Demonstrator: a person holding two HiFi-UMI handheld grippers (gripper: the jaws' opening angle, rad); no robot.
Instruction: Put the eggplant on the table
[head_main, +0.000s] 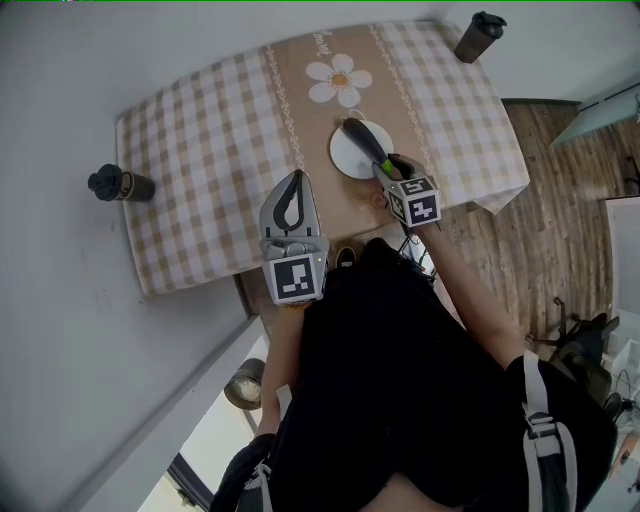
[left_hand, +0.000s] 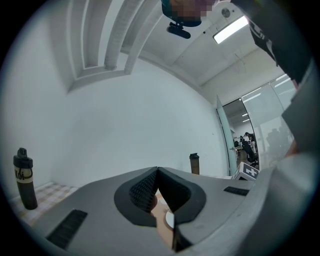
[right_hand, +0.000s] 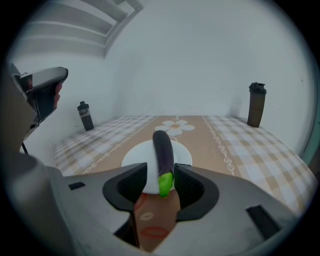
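A dark purple eggplant (head_main: 364, 142) (right_hand: 163, 150) lies on a white plate (head_main: 348, 158) (right_hand: 136, 155) on the checked tablecloth (head_main: 200, 150), with its green stem end towards me. My right gripper (head_main: 390, 172) (right_hand: 160, 175) is low at the plate's near edge. Its jaws stand open on either side of the stem end, and a strip of plate shows between the left pad and the eggplant. My left gripper (head_main: 292, 190) (left_hand: 157, 172) hangs over the table's near edge to the left of the plate, shut and empty, its tips meeting.
A dark bottle (head_main: 120, 184) (right_hand: 85, 116) (left_hand: 24, 177) stands at the table's left edge, and another (head_main: 480, 36) (right_hand: 256, 105) (left_hand: 194, 163) at the far right corner. A daisy print (head_main: 339, 79) lies beyond the plate. Wooden floor shows to the right of the table.
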